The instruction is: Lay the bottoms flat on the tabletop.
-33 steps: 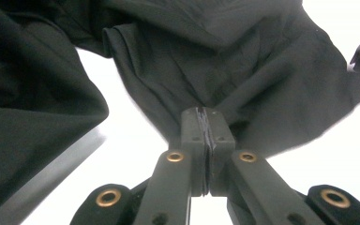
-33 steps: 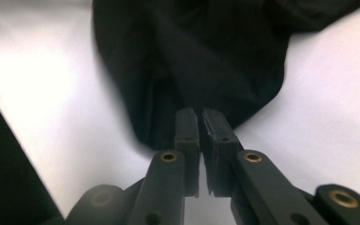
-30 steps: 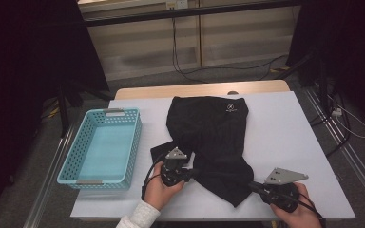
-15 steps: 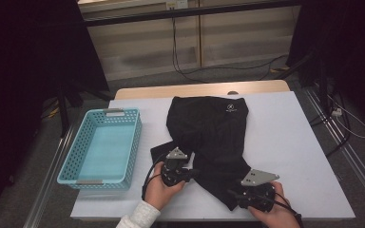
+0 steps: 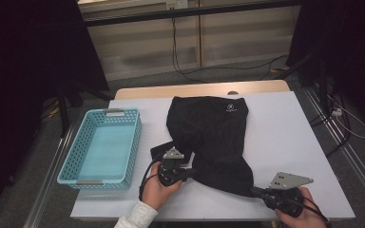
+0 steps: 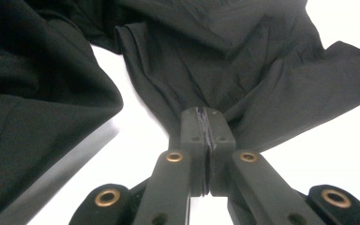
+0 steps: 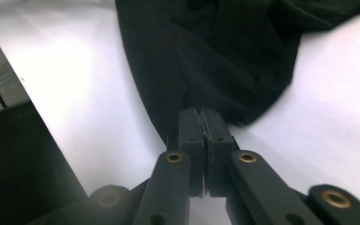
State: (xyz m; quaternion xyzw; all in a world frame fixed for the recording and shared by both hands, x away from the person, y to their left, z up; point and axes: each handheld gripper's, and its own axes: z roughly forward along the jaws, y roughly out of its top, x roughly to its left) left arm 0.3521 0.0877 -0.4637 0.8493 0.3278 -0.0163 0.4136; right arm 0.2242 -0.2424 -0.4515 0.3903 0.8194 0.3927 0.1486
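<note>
A black garment (image 5: 214,137) with a small white logo lies crumpled on the white table (image 5: 285,137). My left gripper (image 5: 190,172) is at the garment's lower left edge and is shut on a bunched fold of the cloth (image 6: 201,70), which fans out from its jaws (image 6: 206,117). My right gripper (image 5: 255,191) is near the table's front right. Its jaws have just closed, and they are shut on the garment's lower right hem (image 7: 206,70), with cloth pinched between the pads (image 7: 201,119). A hand holds each gripper.
An empty turquoise basket (image 5: 133,147) stands on the table's left side. Bare white tabletop lies right of the garment and along the front edge. Beyond the table are a wooden strip, floor cables and dark stands.
My right gripper went left to the garment's lower hem, then came back right with the hem between its jaws. The left gripper stayed put.
</note>
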